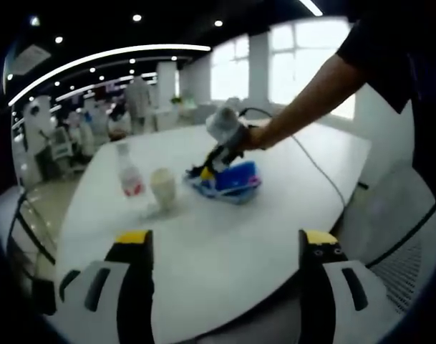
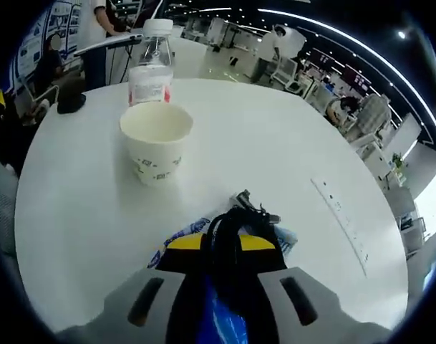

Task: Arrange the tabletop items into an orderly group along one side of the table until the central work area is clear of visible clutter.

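On the white round table (image 1: 203, 258) stand a clear water bottle (image 1: 129, 172) with a red label and a paper cup (image 1: 162, 188). To their right lies a blue-and-white packet (image 1: 232, 183). A person's arm brings my right gripper (image 1: 203, 170) down onto that packet. In the right gripper view its jaws stand close together at the packet (image 2: 182, 233), with a black clip-like piece (image 2: 239, 215) at the tips of the right gripper (image 2: 219, 242). The cup (image 2: 157, 150) and bottle (image 2: 152, 72) stand beyond it. My left gripper (image 1: 227, 240) hovers open over the near table edge, holding nothing.
A thin cable (image 1: 318, 168) trails over the table from the right gripper toward the right edge. A mesh chair (image 1: 396, 244) stands at the near right. A narrow slot strip (image 2: 339, 222) runs across the tabletop. Desks and people fill the room behind.
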Demonstrator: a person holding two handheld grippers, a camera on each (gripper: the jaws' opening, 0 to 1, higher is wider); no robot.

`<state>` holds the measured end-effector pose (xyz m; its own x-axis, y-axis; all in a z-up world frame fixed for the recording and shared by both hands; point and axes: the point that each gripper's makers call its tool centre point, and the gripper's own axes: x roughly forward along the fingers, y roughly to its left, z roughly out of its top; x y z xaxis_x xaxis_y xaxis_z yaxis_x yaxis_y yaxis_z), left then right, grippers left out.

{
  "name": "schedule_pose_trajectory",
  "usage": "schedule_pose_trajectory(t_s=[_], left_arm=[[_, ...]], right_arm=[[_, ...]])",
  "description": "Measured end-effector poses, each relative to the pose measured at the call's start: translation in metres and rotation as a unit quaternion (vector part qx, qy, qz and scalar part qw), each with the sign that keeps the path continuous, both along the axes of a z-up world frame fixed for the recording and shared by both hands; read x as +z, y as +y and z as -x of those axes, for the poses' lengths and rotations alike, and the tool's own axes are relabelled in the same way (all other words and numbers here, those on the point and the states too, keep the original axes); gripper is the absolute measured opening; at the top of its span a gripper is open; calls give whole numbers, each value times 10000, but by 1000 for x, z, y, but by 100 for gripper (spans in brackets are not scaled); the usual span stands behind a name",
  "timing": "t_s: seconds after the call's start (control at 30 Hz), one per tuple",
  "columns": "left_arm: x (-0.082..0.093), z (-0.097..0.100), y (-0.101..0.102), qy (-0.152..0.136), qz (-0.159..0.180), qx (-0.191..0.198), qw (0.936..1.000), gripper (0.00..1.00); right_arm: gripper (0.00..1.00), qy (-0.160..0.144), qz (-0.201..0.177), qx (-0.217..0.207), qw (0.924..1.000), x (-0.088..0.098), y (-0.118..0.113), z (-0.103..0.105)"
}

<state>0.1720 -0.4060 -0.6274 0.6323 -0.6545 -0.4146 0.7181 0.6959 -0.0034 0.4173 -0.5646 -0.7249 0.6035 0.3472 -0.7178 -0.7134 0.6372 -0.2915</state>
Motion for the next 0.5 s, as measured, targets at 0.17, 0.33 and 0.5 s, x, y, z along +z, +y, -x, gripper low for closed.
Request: schedule_pose_trajectory(t_s=[0.17, 0.33, 0.5], left_arm=[[1, 0, -1, -20, 7, -7, 10000, 79], [1, 0, -2, -35, 0, -25, 10000, 79], [2, -1, -2, -53, 7, -31, 10000, 79]], right_arm=[[11, -61, 29, 35, 10000, 3, -2, 2], [10, -171, 29, 47, 9998, 11, -3, 3], [7, -308, -28, 66, 9995, 23, -2, 2]])
